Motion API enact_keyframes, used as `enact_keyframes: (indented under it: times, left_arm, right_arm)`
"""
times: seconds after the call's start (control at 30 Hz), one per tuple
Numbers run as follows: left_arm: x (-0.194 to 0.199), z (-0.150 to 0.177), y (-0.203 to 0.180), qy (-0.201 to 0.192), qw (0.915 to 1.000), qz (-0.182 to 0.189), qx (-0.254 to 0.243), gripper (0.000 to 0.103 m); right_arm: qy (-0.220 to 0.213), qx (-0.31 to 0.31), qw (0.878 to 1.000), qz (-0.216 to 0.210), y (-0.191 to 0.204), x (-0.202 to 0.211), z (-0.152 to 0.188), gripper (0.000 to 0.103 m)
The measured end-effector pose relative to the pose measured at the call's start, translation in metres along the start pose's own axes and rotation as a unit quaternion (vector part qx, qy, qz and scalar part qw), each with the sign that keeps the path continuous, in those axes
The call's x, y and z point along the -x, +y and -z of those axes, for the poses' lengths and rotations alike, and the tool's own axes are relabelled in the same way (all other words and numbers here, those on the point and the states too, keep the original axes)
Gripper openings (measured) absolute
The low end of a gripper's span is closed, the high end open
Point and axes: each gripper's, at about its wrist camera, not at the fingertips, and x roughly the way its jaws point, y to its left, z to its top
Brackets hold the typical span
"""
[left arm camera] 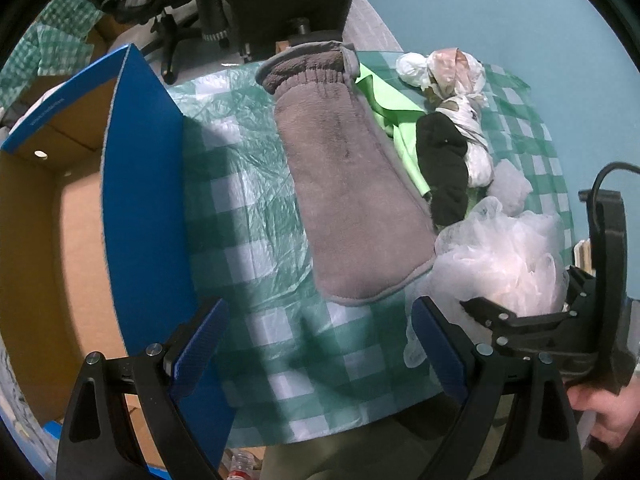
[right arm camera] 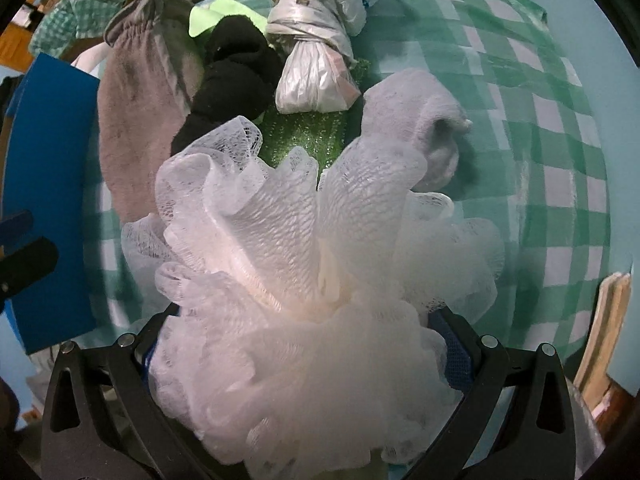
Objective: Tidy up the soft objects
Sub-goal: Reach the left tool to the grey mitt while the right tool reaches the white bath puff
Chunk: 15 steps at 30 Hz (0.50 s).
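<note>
1. Our right gripper [right arm camera: 304, 344]: jaws closed around a pale pink mesh bath pouf [right arm camera: 304, 264], which fills the space between the fingers, above the checked tablecloth [right arm camera: 560, 160].
2. Our left gripper [left arm camera: 320, 344]: jaws spread wide, nothing between them, just beside the open blue cardboard box [left arm camera: 140, 200].
3. Grey fleece mitt [left arm camera: 352, 184]: lying flat on the cloth ahead of our left gripper.
4. Black sock [right arm camera: 236, 76], green cloth [left arm camera: 384, 96], knotted plastic bag [right arm camera: 316, 76], white sock [right arm camera: 420, 120]: clustered beyond the pouf.
</note>
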Motion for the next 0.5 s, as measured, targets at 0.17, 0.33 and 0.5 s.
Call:
enact_keyframes:
  times: [0.17,0.33,0.5]
  left_arm:
    - [-0.012,-0.011,0.002,0.005,0.9999,0.004,0.01,0.094]
    - [-0.026,-0.028,0.003,0.009,0.9998,0.003,0.019,0.094]
    - [-0.039,-0.044,0.004,0.008,0.9996,0.001,0.026,0.094]
  right_arm:
    - [-0.006,0.017,1.0,-0.004,0.0,-0.009,0.004,0.102]
    - [-0.01,0.038,0.999,-0.016,0.0,-0.007,0.007,0.085]
    - [-0.026,0.052,0.998,-0.031,-0.004,0.01,0.012,0.063]
